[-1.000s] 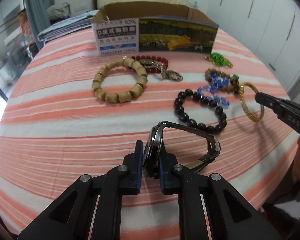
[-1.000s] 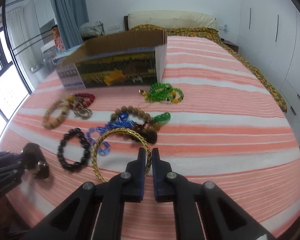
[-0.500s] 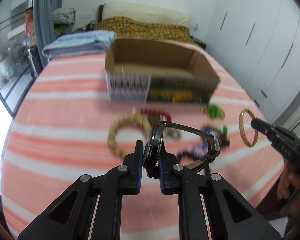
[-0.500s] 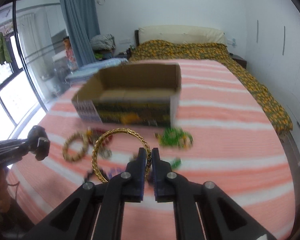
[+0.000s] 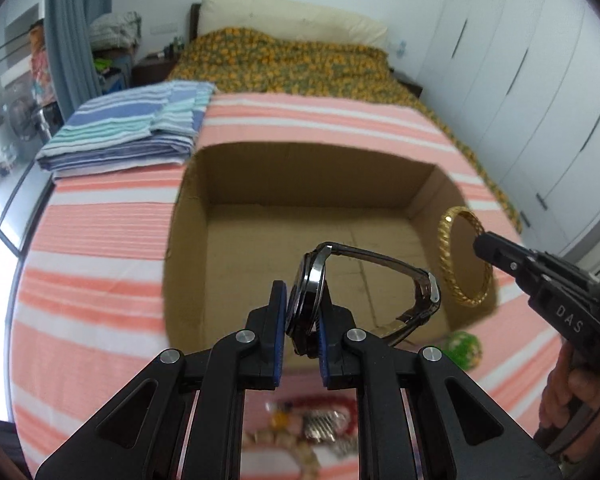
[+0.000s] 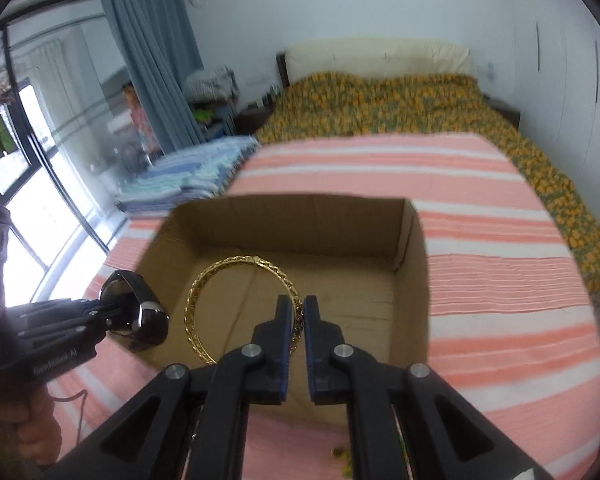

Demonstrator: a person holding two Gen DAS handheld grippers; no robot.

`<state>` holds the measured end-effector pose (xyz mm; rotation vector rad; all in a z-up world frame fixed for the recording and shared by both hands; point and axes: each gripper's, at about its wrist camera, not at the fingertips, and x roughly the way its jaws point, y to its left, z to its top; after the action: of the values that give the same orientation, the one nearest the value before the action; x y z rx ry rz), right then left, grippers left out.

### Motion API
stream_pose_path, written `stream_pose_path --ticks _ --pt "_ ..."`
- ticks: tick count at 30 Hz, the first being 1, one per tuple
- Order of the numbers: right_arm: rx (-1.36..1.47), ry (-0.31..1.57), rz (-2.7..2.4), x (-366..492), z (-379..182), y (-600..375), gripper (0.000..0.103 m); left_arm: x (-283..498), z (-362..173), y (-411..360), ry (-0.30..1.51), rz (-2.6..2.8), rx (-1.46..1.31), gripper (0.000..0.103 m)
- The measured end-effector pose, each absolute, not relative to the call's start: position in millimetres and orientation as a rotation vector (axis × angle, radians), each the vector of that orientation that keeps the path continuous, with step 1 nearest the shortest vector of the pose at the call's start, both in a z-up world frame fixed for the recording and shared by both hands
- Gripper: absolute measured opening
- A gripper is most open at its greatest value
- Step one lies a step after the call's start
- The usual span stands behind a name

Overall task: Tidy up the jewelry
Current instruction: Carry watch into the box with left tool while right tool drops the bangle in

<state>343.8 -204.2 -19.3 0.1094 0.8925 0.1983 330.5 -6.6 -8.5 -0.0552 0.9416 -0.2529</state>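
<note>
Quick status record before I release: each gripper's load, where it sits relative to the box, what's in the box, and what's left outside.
left gripper: shut on wristwatch, held over cardboard box
right gripper: shut on gold bangle, held over the box
box contents: none visible, bare floor
outside box: green beads, blurred red beads on striped sheet

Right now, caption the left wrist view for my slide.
Left tool holds watch over open cardboard box; right tool brings gold bangle.
</note>
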Motion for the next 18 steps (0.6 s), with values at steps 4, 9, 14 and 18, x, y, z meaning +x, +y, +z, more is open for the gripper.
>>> stream_pose_path --ticks 4,9,14,18 --pt "0.130 0.975 0.188 376 -49 -205 0.007 354 -34 -12 1.001 -0.238 -0.038 0.012" --pt "0.123 1.027 0.158 389 -70 -206 0.022 360 -53 -13 1.045 -0.195 0.000 0.027" --pt "0.120 0.965 0.139 369 -55 -209 0.041 341 -38 -3 0.968 -0.158 0.010 0.066" --pt "0.082 0.899 0.151 337 -33 -205 0.056 309 -19 11 0.899 -0.147 -0.008 0.080"
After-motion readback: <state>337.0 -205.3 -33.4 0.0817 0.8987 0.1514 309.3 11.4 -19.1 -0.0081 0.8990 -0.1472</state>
